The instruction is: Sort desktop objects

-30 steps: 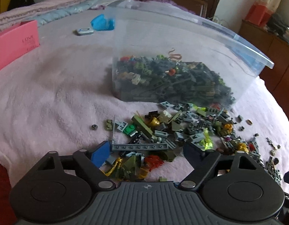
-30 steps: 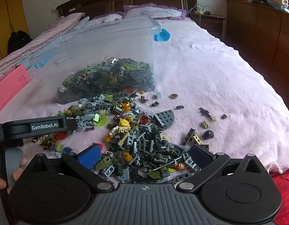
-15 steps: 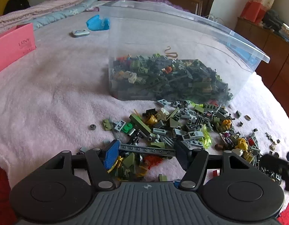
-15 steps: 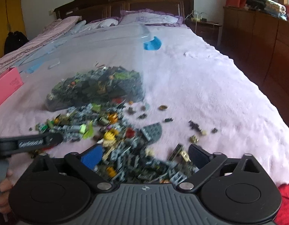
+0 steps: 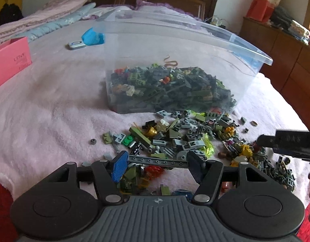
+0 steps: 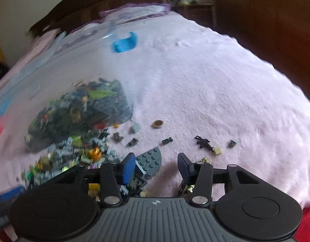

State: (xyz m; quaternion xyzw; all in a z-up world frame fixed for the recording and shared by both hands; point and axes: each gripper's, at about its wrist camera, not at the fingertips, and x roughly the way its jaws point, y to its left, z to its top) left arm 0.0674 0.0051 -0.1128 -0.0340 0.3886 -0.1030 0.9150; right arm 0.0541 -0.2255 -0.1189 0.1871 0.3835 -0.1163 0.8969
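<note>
Left tool (image 5: 158, 162) grips; right tool (image 6: 155, 166) closing, empty.

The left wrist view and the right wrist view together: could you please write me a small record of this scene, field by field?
surface: pink fleece blanket on a bed
container: clear plastic bin, part filled with toy bricks
loose pile: toy bricks spilled in front of the bin
left gripper: shut on the long grey holed beam, held end to end
right gripper: closing, blanket and the edge of a grey rounded plate between its fingers
strays: black toy rifle, gold disc
</note>
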